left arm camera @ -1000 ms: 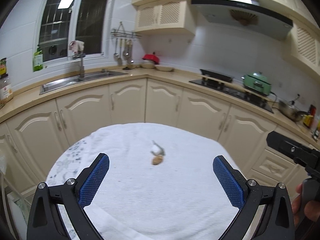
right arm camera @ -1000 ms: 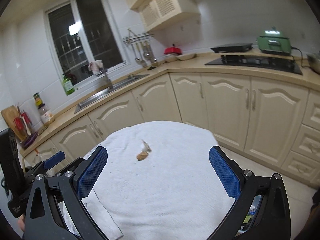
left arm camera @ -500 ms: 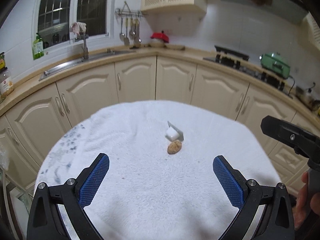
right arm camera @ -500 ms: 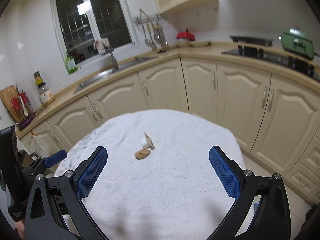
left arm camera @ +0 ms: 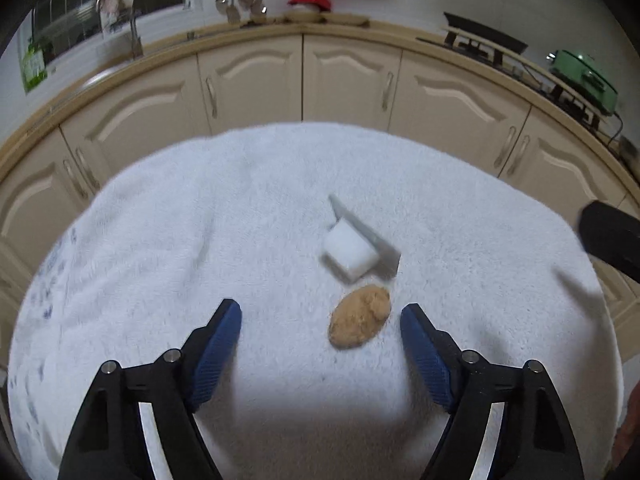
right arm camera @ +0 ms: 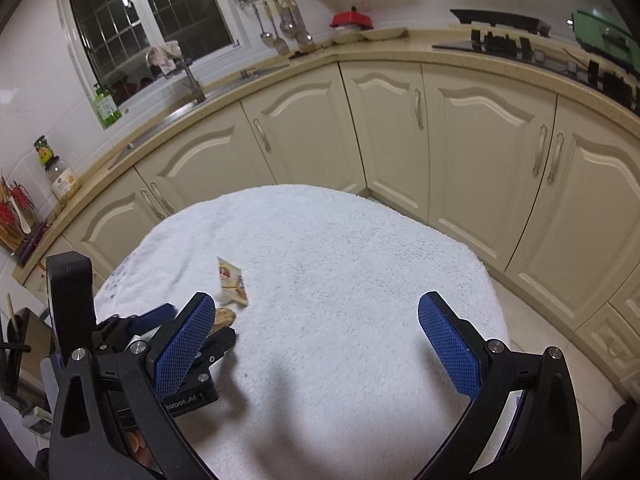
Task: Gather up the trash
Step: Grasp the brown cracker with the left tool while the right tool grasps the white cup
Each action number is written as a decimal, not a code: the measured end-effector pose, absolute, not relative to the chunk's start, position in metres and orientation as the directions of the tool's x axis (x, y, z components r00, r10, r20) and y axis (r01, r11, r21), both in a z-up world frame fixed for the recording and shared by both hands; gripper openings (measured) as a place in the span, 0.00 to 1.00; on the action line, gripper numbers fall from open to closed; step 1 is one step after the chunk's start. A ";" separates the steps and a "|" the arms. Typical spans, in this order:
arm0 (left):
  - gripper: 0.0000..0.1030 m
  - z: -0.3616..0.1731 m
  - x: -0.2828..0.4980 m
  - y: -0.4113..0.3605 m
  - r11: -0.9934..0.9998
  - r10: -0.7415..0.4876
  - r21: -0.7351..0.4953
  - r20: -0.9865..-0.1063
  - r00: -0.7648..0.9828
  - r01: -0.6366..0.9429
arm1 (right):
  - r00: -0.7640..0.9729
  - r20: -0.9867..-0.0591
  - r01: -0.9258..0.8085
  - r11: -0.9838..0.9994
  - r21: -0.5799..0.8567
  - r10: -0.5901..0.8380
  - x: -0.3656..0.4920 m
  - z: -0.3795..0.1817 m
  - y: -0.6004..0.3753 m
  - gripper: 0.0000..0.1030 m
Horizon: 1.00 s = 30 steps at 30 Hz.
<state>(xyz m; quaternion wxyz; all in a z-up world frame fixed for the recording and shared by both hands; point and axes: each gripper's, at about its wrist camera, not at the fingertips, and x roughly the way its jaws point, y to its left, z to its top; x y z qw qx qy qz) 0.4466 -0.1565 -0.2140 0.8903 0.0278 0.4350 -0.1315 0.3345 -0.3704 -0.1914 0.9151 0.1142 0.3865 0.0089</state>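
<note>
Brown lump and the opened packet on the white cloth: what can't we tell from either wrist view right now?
- Brown lump: motion-blurred in the left wrist view; mostly hidden behind a right hand-held gripper finger in the right wrist view. What it is stays unclear.
- Packet: blurred; its print is too small to read, contents unseen.
- Left hand-held gripper: jaws closing, nothing between the pads yet; height above the cloth unclear.

Sitting on the white towel: one brown cookie, one torn white wrapper; two grippers are hovering.
</note>
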 end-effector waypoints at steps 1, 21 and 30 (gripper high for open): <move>0.60 -0.214 0.455 -0.161 0.956 -0.237 -0.078 -0.776 0.584 0.284 | 0.691 -0.715 0.069 0.975 0.209 0.104 0.341 -0.194 -0.369 1.00; 0.23 -0.192 0.532 -0.089 0.953 -0.290 -0.268 -0.660 0.693 0.143 | 0.553 -0.822 -0.122 0.989 0.081 0.136 0.410 -0.248 -0.277 0.71; 0.23 -0.199 0.536 -0.065 0.940 -0.312 -0.316 -0.640 0.703 0.129 | 0.589 -0.802 -0.129 0.991 0.031 0.102 0.386 -0.242 -0.266 0.23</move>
